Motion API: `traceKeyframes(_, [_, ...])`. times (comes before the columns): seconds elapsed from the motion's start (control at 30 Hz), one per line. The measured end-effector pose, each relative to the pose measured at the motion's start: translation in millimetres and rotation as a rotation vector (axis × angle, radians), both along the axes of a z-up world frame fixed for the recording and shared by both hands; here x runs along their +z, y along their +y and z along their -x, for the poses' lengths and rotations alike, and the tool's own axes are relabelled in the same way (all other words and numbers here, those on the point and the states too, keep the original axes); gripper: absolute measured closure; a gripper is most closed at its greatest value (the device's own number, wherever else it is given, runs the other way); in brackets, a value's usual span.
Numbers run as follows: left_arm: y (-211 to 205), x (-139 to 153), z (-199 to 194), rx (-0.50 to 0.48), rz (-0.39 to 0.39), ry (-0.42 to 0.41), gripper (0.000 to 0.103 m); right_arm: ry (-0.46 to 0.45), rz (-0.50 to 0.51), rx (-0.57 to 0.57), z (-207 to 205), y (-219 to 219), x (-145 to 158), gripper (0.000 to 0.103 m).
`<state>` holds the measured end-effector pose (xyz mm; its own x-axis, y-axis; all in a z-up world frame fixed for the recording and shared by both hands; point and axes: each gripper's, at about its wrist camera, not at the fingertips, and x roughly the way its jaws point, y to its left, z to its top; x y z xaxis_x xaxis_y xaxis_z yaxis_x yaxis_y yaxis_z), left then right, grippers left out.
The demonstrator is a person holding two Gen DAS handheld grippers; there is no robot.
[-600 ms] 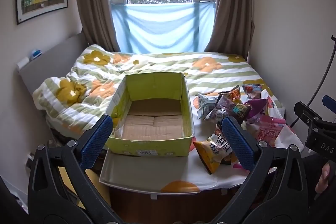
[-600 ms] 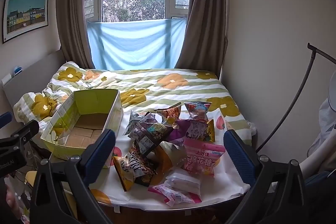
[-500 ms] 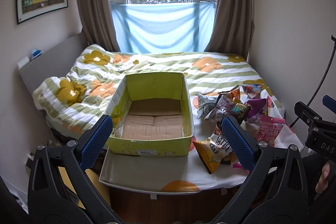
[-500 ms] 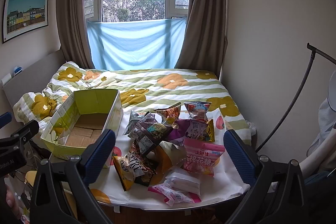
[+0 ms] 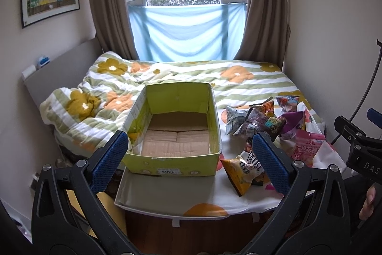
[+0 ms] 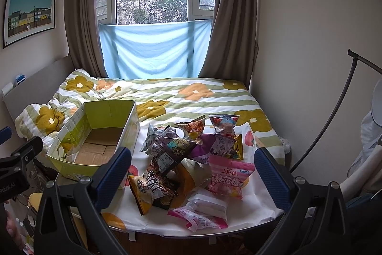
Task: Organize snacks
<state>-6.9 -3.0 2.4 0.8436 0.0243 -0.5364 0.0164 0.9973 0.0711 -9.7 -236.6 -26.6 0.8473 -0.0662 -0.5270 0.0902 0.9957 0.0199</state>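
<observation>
An empty yellow-green cardboard box (image 5: 176,128) (image 6: 95,140) stands on a small table with a white cloth (image 5: 172,190) (image 6: 257,202). A pile of several snack bags (image 6: 191,159) (image 5: 269,130) lies to the box's right: a pink marshmallow bag (image 6: 229,176), a yellow chip bag (image 6: 145,188) (image 5: 241,169), a purple bag (image 6: 214,145). My left gripper (image 5: 191,159) is open and empty, held back in front of the box. My right gripper (image 6: 193,173) is open and empty, held back in front of the pile.
A bed with a flowered, striped duvet (image 5: 167,80) (image 6: 186,97) lies behind the table. Walls stand close on both sides. A curved black lamp stand (image 6: 334,111) is at the right. The other gripper shows at each view's edge (image 5: 358,147) (image 6: 16,166).
</observation>
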Motion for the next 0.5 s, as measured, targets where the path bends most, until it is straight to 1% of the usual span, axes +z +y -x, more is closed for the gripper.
traceKeyframes(0.5, [-0.9, 0.0, -0.2, 0.001, -0.009, -0.010, 0.000, 0.000, 0.000, 0.001, -0.9, 1.4, 1.1, 0.000])
